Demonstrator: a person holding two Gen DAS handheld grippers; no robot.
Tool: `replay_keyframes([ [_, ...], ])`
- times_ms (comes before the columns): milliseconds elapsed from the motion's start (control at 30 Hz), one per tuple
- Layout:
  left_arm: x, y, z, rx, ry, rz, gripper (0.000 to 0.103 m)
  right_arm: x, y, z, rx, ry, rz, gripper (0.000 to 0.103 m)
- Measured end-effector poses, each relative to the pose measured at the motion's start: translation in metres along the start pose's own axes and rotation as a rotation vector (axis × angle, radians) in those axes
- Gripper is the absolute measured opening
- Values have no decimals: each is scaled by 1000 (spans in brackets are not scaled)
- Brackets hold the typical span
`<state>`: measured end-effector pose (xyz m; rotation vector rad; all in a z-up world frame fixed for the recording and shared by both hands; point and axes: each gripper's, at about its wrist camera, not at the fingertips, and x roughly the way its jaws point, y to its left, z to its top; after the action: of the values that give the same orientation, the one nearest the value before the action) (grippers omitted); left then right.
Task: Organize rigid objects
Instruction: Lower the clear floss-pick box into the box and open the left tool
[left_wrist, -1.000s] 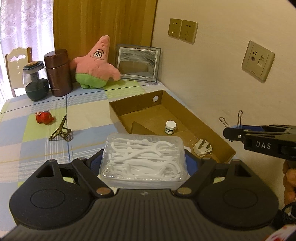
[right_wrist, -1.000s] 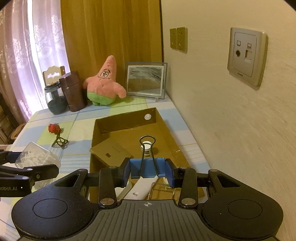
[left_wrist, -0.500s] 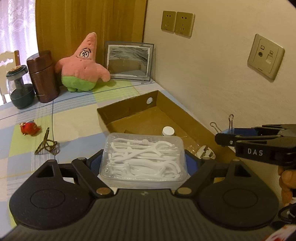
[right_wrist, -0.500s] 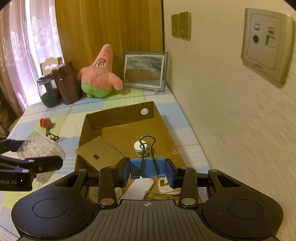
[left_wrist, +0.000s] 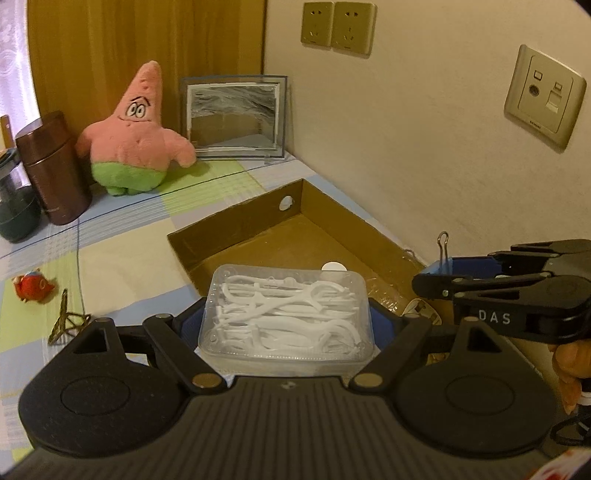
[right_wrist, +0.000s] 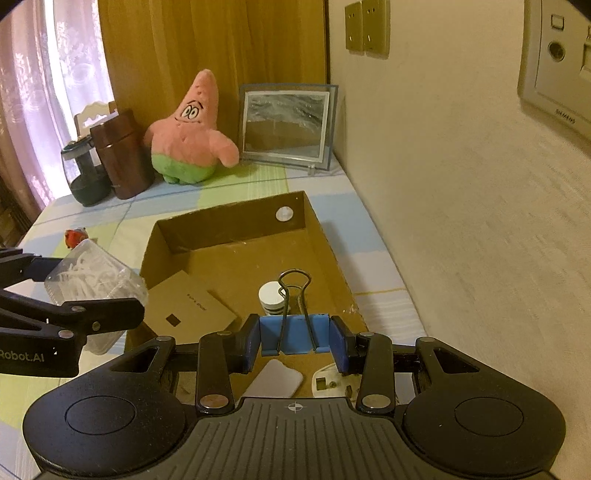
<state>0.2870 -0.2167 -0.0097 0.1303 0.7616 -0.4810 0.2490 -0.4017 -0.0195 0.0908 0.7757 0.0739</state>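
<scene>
Grippers hang over the near end of the cardboard tray (right_wrist: 325, 236): left gripper (left_wrist: 284, 325) clamps a clear floss-pick box (left_wrist: 284, 310), right gripper (right_wrist: 295, 338) pinches a blue binder clip (right_wrist: 295, 332).

Cream wall (left_wrist: 424, 155) — wooden panel (right_wrist: 221, 55), curtained window (right_wrist: 55, 92)
</scene>
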Motion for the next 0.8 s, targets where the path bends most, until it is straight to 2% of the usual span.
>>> replay_keyframes([
  [500, 38, -9, 8, 58, 44, -32, 83, 18, -12, -1, 26, 21, -11, 36],
  [800, 57, -10, 12, 75, 55, -15, 84, 20, -18, -5, 44, 24, -12, 36],
])
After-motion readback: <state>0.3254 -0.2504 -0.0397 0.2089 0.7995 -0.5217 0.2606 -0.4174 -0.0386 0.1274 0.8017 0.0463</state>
